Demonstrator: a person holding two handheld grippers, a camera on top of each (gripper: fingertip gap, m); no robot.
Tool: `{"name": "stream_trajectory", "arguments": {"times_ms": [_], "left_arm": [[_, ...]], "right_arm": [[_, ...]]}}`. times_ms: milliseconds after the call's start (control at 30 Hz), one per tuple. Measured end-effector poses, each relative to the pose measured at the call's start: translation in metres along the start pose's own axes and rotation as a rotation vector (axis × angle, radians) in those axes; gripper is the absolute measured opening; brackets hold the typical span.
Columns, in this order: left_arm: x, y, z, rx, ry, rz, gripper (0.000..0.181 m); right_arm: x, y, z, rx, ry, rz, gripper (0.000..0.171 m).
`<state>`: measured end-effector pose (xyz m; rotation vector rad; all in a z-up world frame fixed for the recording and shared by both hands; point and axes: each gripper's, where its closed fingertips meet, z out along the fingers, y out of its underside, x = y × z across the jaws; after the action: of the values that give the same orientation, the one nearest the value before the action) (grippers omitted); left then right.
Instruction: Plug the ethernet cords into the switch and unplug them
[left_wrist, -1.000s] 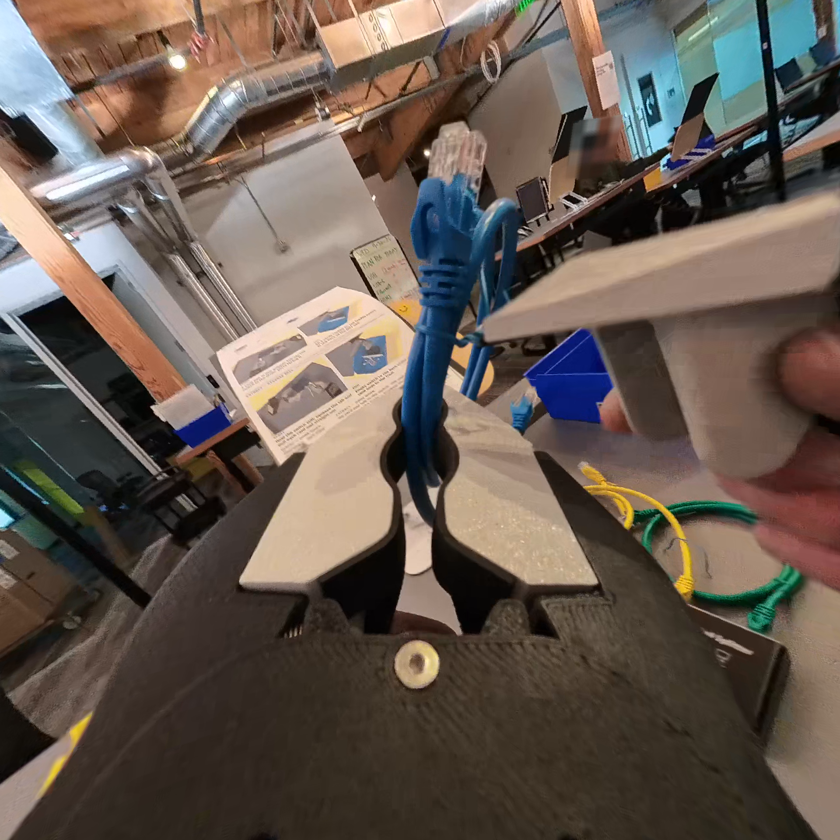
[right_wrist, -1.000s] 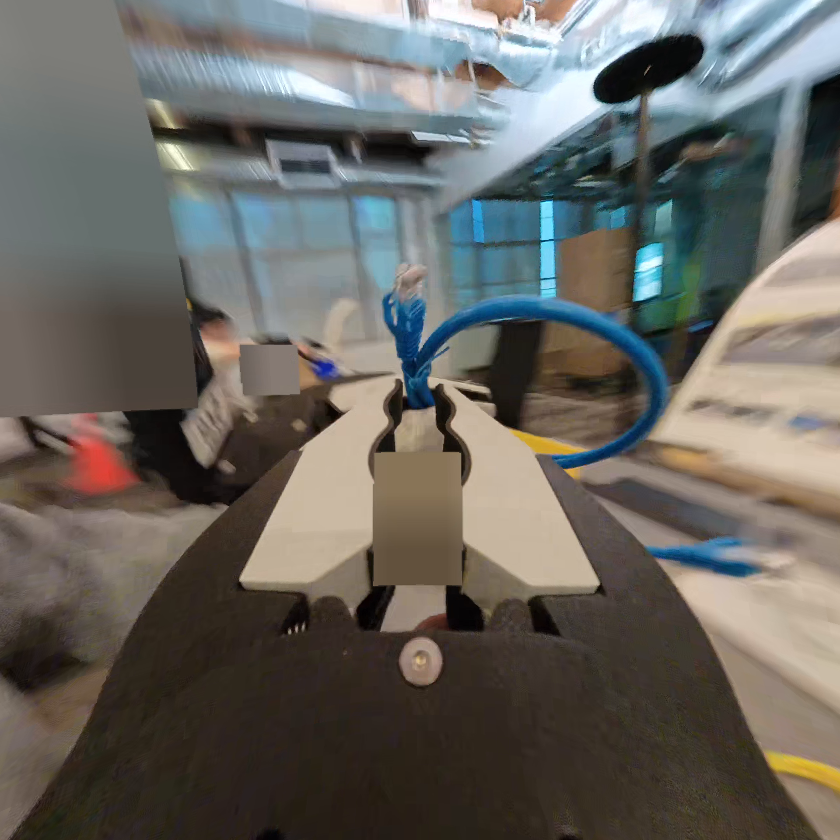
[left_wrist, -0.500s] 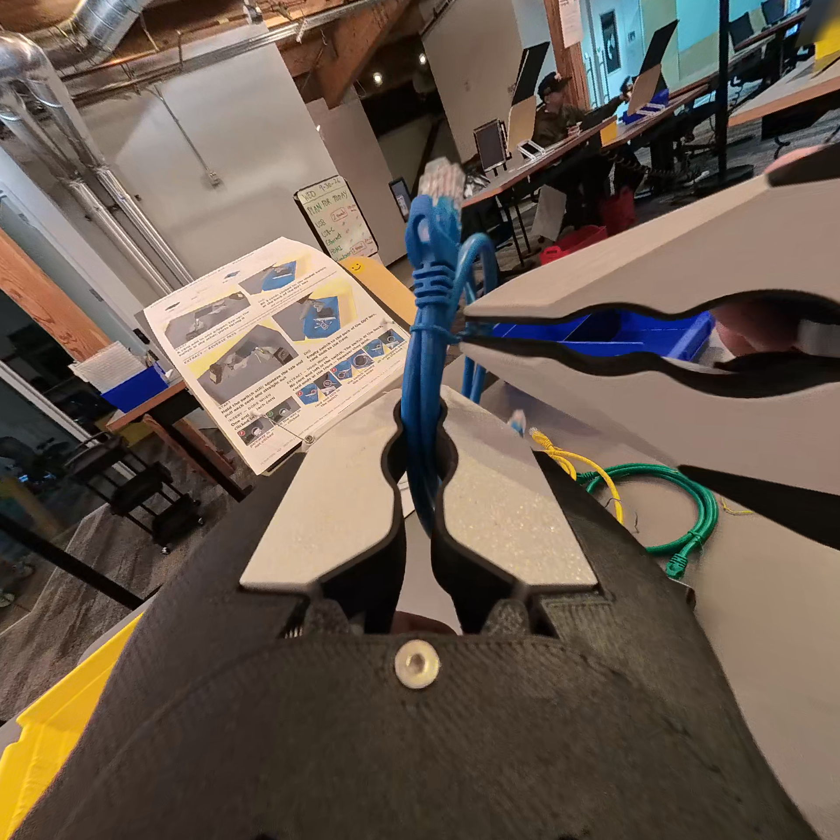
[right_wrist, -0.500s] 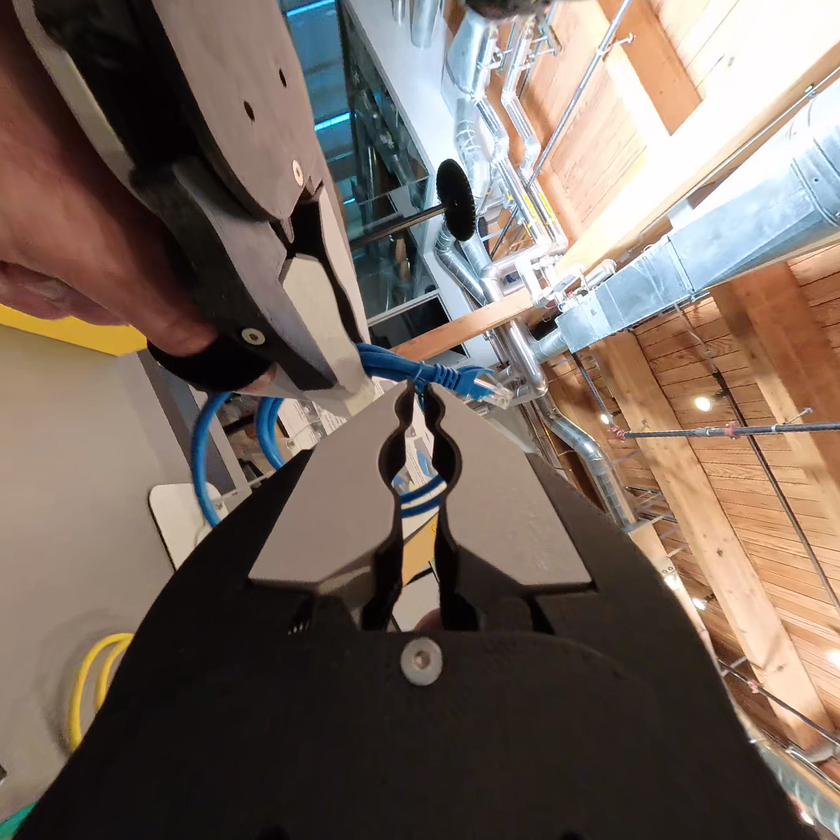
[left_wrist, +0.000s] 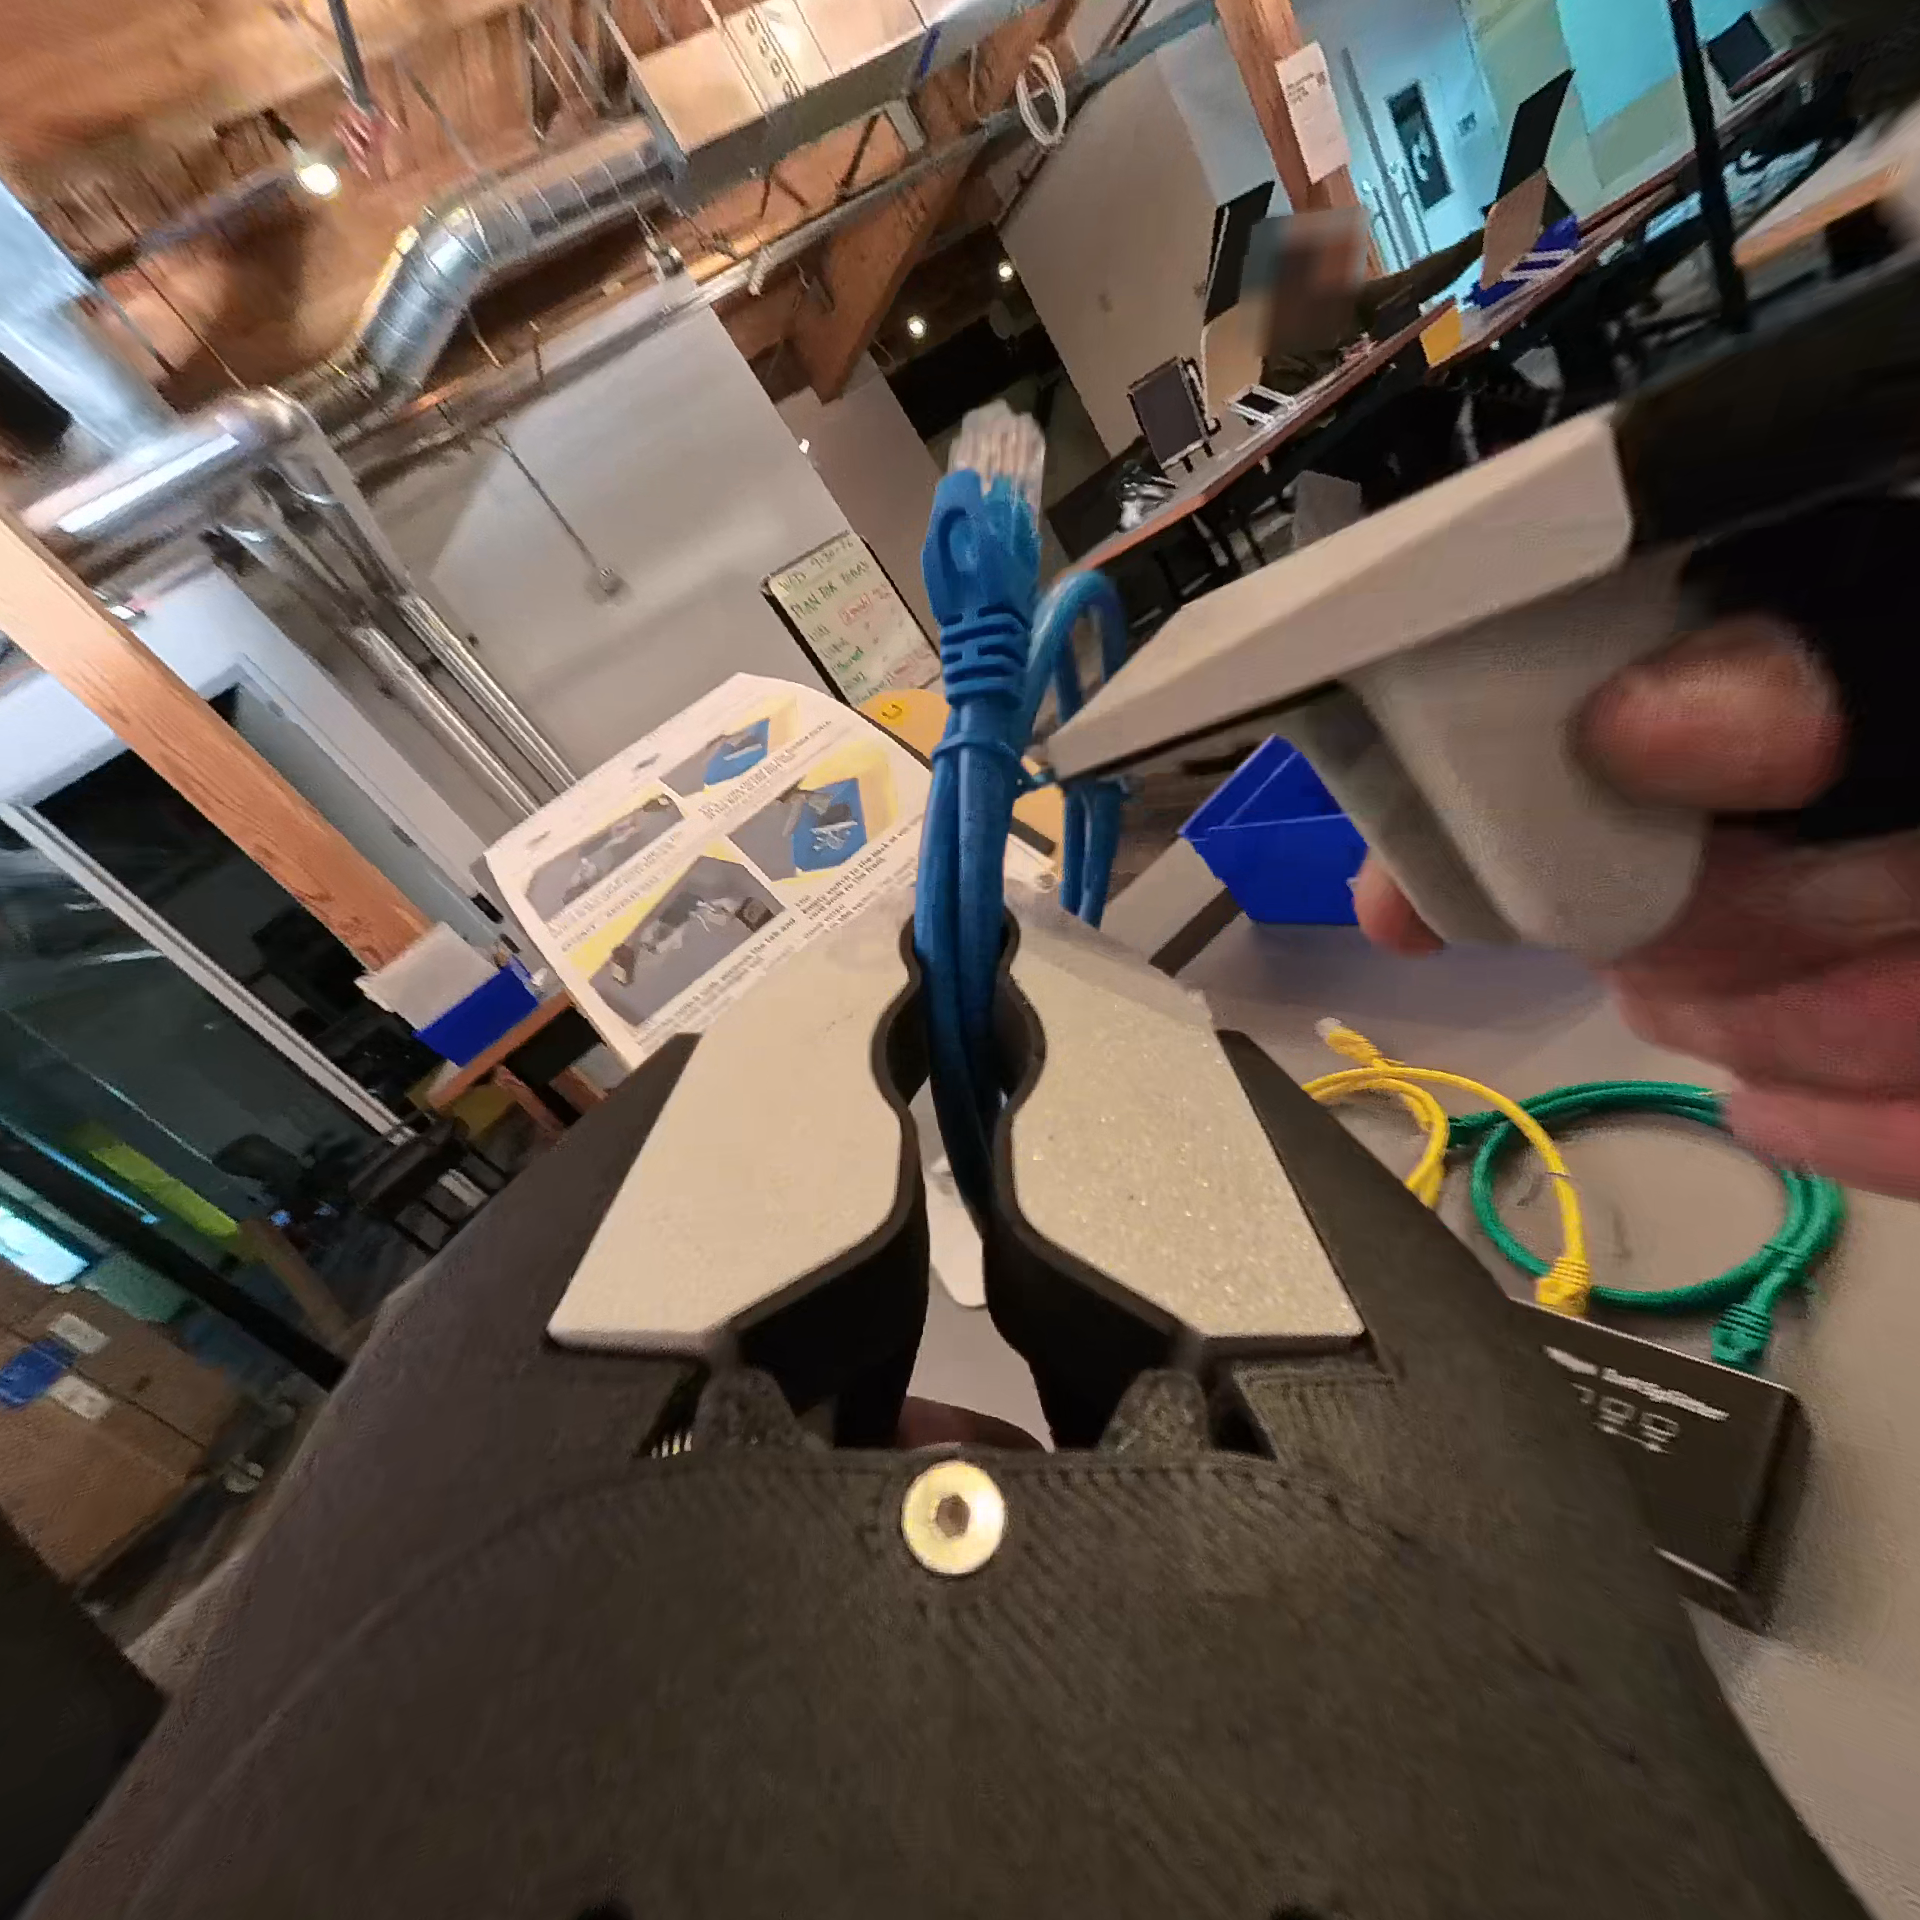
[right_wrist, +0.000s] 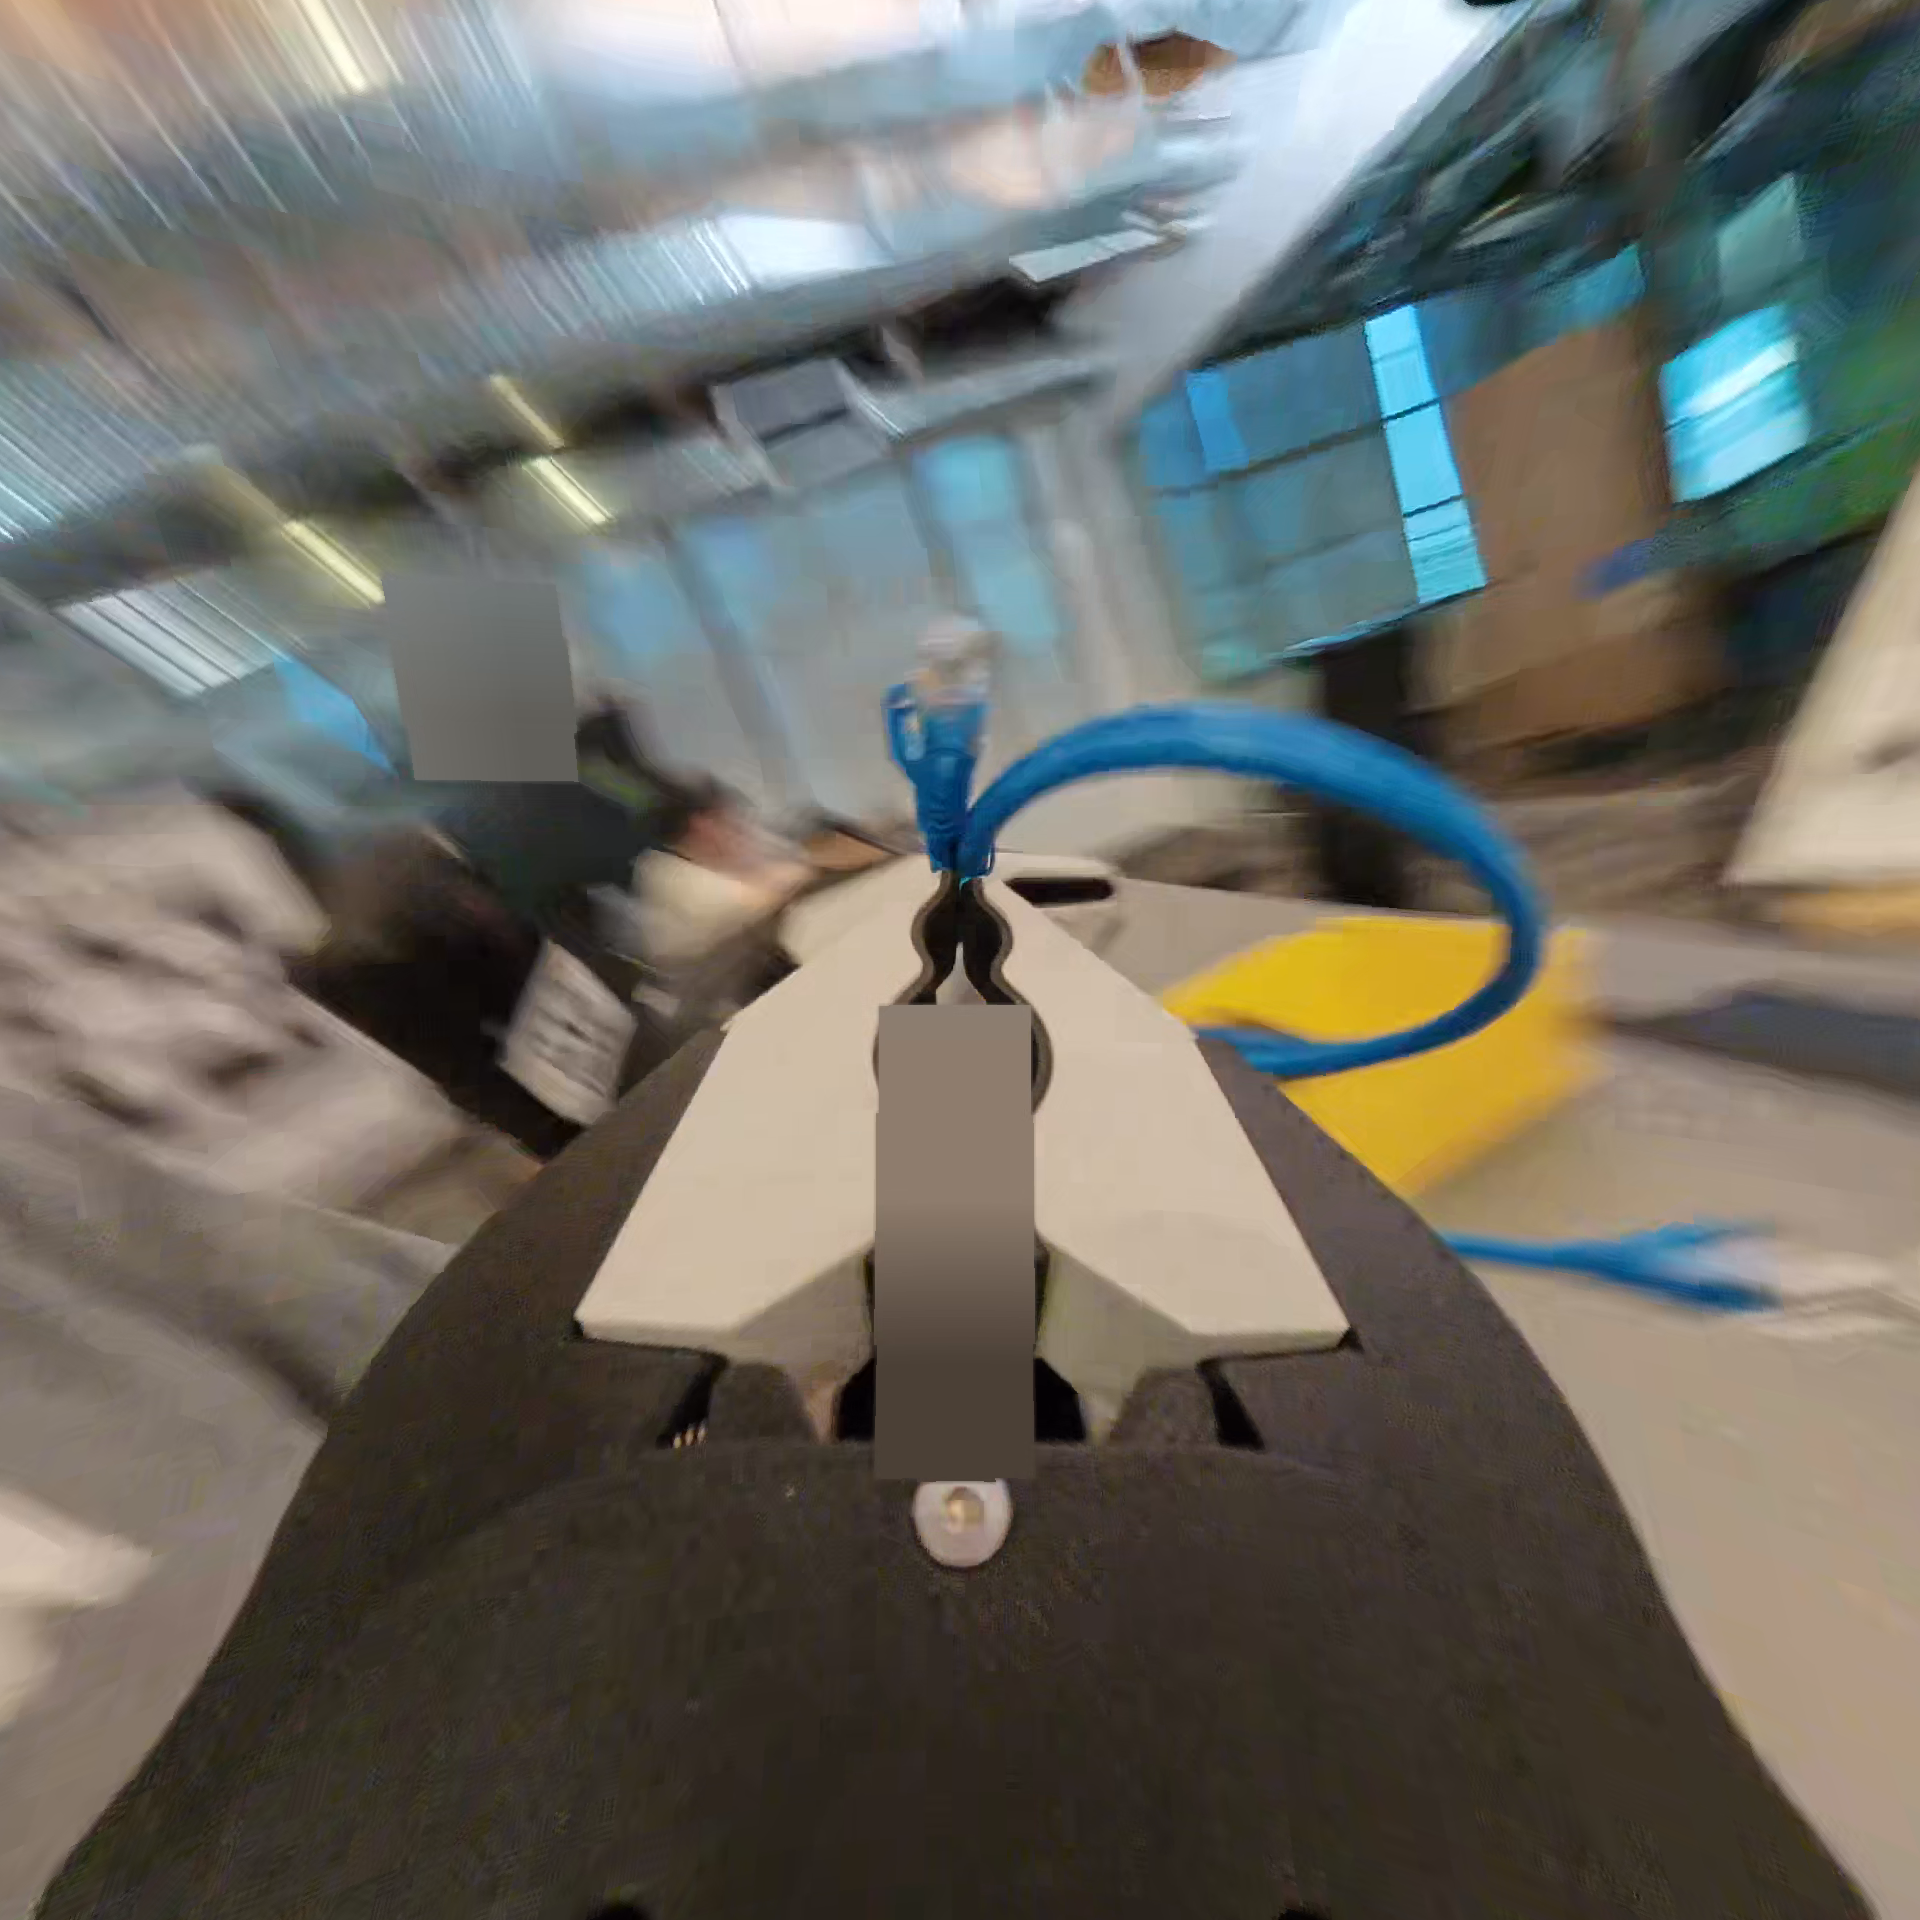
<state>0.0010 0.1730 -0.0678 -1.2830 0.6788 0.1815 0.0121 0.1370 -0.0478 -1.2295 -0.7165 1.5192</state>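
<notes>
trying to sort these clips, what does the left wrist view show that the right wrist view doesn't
Only the left wrist view shows the yellow cord and green cord lying on the table, the dark switch, a blue bin and the left gripper shut on the bundle. Only the right wrist view, blurred, shows a yellow bin. Both show the blue cord and the right gripper pinching its tie.

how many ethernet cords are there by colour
blue cord: 1, bundled, held in the left tool, right tool pinching at its tie
yellow cord: 1, on the table
green cord: 1, on the table
total: 3
</notes>
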Motion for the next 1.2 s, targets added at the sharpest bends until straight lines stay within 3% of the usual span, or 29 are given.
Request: {"name": "stream_trajectory", "arguments": {"times_ms": [67,100,267,300,333,467,567,667,800,867,933,1000,1133,1200], "left_arm": [[-0.004,-0.001,0.000,0.016,-0.023,0.031,0.007],[-0.003,0.001,0.000,0.016,-0.017,0.026,0.006],[-0.004,0.009,0.002,-0.017,0.035,-0.086,0.005],[-0.005,0.011,0.003,-0.026,0.048,-0.129,0.005],[-0.004,0.016,0.005,-0.046,0.066,-0.153,0.005],[-0.003,0.023,0.007,-0.095,0.083,-0.168,0.006],[0.002,0.023,0.007,-0.121,0.092,-0.148,0.006],[0.009,0.021,0.006,-0.139,0.109,-0.133,0.005],[0.012,0.020,0.005,-0.147,0.107,-0.123,0.005],[0.012,0.020,0.005,-0.147,0.103,-0.116,0.005],[0.011,0.016,0.004,-0.122,0.090,-0.110,0.005],[0.008,0.011,0.003,-0.091,0.073,-0.095,0.006],[-0.005,-0.005,-0.003,0.019,-0.018,-0.021,0.005],[-0.006,-0.004,-0.003,0.037,-0.041,0.018,0.005]], "right_arm": [[-0.014,0.004,0.001,0.093,-0.287,0.428,0.000],[-0.018,0.009,0.003,0.109,-0.335,0.483,0.000],[-0.013,0.006,0.006,0.134,-0.218,0.309,0.005],[-0.015,0.008,0.007,0.093,-0.179,0.183,0.021],[-0.013,0.012,0.008,0.030,-0.094,-0.017,0.025],[0.008,0.002,-0.002,-0.132,0.329,-0.955,0.019],[0.005,0.011,0.002,-0.254,0.424,-1.451,0.015],[0.007,0.017,0.005,-0.279,0.495,-1.679,0.015],[0.009,0.012,0.003,-0.257,0.565,-1.739,0.004],[0.009,0.010,0.001,-0.253,0.564,-1.677,0.000],[0.007,0.009,0.000,-0.232,0.503,-1.489,0.000],[0.001,0.009,0.002,-0.172,0.370,-1.057,0.000],[-0.023,0.005,0.008,0.013,-0.138,0.151,0.000],[-0.025,0.009,0.008,0.068,-0.255,0.341,0.000]]}}
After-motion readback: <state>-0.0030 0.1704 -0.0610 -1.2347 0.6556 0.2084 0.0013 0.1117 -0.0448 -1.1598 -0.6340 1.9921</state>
